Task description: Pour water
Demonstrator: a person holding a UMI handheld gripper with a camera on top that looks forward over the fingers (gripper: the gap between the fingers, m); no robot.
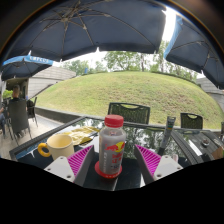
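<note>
A clear bottle [112, 145] with a red cap and a red and yellow label stands upright on the dark table top, on what looks like a red ring at its base. It stands between my fingers, with a gap at each side to the pink pads [81, 160]. My gripper [113, 162] is open around it. A yellow mug [57, 146] stands on the table to the left of the bottle, just beyond the left finger, with its handle to the left.
The glass patio table [35, 148] carries a plate-like item [82, 132] behind the mug and some dark and metal items [170, 135] to the right. Chairs [128, 112] stand beyond the table. A parasol [90, 25] spreads overhead. A grassy mound [120, 88] rises behind.
</note>
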